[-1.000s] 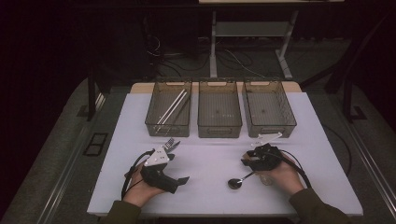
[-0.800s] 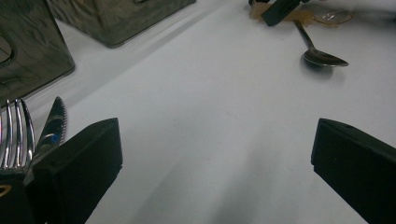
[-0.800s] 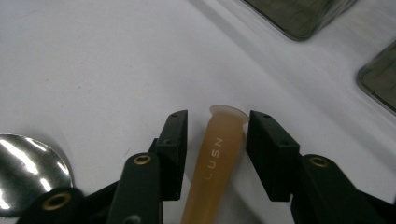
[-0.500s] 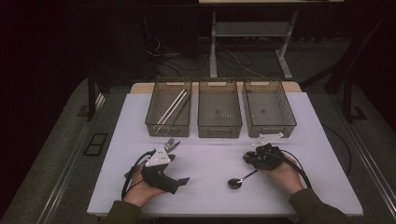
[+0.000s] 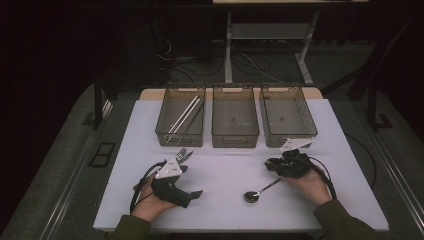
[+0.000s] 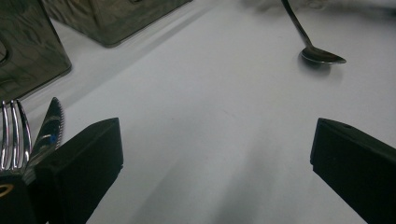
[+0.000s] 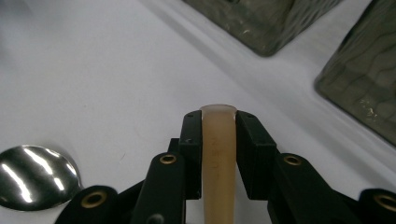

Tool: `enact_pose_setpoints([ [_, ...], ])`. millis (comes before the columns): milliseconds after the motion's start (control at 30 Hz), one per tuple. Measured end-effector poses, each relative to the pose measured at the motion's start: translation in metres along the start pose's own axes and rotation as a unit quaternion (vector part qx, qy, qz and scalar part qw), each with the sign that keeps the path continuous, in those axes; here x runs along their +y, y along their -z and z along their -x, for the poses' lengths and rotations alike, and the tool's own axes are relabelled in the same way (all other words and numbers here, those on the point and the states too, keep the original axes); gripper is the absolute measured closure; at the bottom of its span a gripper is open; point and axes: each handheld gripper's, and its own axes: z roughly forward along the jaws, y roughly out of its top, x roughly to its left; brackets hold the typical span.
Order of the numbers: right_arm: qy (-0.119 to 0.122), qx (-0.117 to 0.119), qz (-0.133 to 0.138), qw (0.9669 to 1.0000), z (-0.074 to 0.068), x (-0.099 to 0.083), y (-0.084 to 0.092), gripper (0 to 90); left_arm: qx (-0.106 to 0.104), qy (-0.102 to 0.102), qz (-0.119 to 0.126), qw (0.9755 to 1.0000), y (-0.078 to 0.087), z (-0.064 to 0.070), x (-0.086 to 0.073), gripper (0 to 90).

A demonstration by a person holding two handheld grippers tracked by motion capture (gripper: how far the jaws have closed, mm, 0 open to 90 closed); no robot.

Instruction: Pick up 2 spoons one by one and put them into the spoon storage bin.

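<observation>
My left gripper [image 5: 192, 181] rests open on the white table [image 5: 225, 167], its jaws wide apart [image 6: 215, 158] with bare table between them. A fork [image 6: 11, 135] and a serrated knife [image 6: 49, 128] lie just beside its left jaw, in front of the left bin [image 5: 183, 153]. My right gripper [image 5: 274, 164] is shut on a flat tan piece [image 7: 218, 140] whose rounded end reaches the fingertips; I cannot tell what it belongs to. A metal spoon [image 5: 257, 192] lies by the right hand, its bowl [image 7: 37, 177] on the table and its handle [image 6: 294, 21] running under that gripper.
Three translucent bins stand in a row at the back: the left bin [image 5: 179, 139] holds two pale sticks [image 5: 184, 114], the middle bin [image 5: 235, 140] and the right bin [image 5: 282, 140] look nearly bare. Cables trail from both grippers. Dark floor surrounds the table.
The right hand and its gripper have shifted slightly to the right and away. The left gripper and the spoon have stayed where they were.
</observation>
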Motion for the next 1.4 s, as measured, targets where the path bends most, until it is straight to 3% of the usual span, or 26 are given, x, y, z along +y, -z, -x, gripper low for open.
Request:
enact_pose_setpoints([
  [233,-0.013,0.016,0.027,0.9994,0.004,0.004,0.008,73.2,-0.001,0.007,0.002,1.0,0.0,0.0,-0.002,0.9],
  [500,-0.017,0.028,0.065,0.9973,0.004,0.022,0.015,73.1,0.003,0.008,0.001,1.0,0.001,0.0,-0.002,0.9],
  [667,-0.012,0.029,0.075,0.9967,0.003,0.032,0.015,73.1,0.004,0.006,0.001,1.0,0.002,-0.001,-0.002,0.9],
  [1000,-0.023,0.034,0.113,0.9927,0.005,0.055,0.017,73.1,0.002,0.008,0.002,1.0,0.001,-0.001,-0.002,0.9],
  [1400,-0.024,0.031,0.126,0.9913,0.013,0.089,0.009,73.0,-0.001,0.006,0.0,1.0,0.0,-0.001,-0.001,0.9],
])
